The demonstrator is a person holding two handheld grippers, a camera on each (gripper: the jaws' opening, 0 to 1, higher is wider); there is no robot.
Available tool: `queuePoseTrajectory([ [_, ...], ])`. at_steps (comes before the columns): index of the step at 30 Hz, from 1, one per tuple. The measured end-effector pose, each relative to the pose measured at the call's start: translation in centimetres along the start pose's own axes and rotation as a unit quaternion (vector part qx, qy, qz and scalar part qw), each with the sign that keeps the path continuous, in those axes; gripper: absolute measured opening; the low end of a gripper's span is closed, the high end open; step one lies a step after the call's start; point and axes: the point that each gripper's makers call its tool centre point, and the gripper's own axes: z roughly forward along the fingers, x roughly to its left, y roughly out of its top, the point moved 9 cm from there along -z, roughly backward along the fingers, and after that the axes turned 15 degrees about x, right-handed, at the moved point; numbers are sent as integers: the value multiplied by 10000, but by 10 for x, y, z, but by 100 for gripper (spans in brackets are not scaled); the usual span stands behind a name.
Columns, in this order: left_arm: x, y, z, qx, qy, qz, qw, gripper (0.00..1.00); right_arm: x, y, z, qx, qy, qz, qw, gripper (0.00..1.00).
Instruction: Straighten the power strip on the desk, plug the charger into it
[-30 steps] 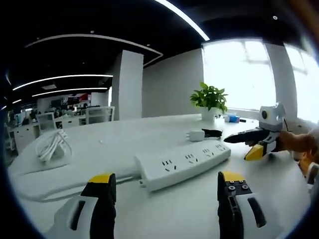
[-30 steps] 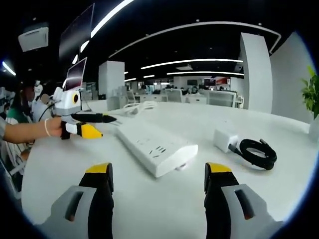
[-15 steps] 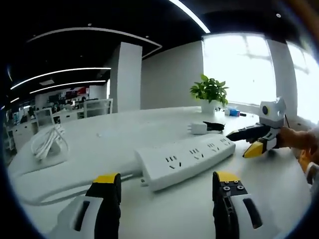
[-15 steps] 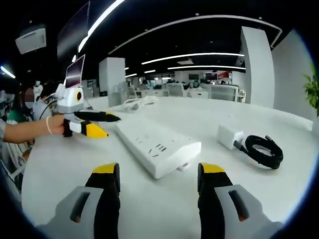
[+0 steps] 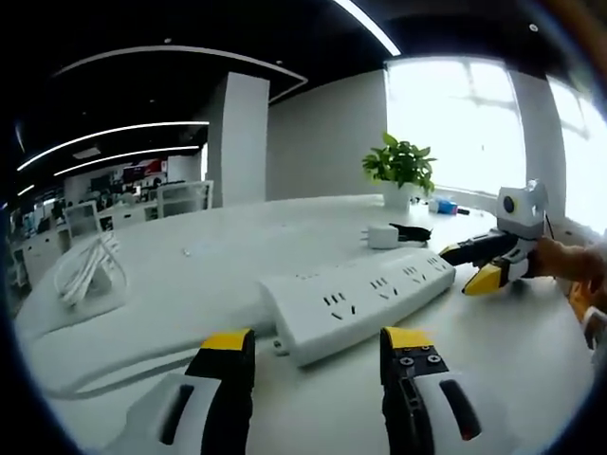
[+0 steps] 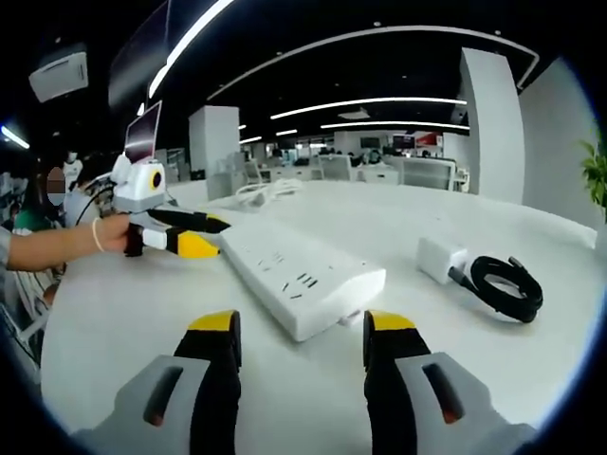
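Both claws have narrowed their gaps since the earlier frames, and each now stands at one end of the power strip (image 5: pixel 358 300). We see the left claw (image 5: pixel 317 343) part open and empty, just short of the strip's corded end; the right claw (image 6: pixel 300 324) likewise part open and empty at the opposite end. We find the white charger (image 6: pixel 441 258) with its coiled black cable (image 6: pixel 503 287) on the worktop (image 6: pixel 114 303), apart from the strip.
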Motion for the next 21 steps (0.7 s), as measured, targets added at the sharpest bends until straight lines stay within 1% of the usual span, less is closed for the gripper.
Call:
queuePoseTrajectory([
  [6,1,4,4,37,-36,30,10000,51,-3,2,3,-20,22,57,10000,47],
  [11,0,6,8,96,-70,48,9999,46,-2,6,4,6,-18,-77,10000,44],
  [13,0,6,8,89,-72,95,9999,46,-2,7,4,-6,-36,-161,9999,44],
  [15,0,6,9,114,-142,21,9998,46,-1,8,5,-3,-39,-166,9999,44],
  [21,-1,5,10,155,-161,25,9997,44,-1,9,8,87,-43,-177,9998,43],
])
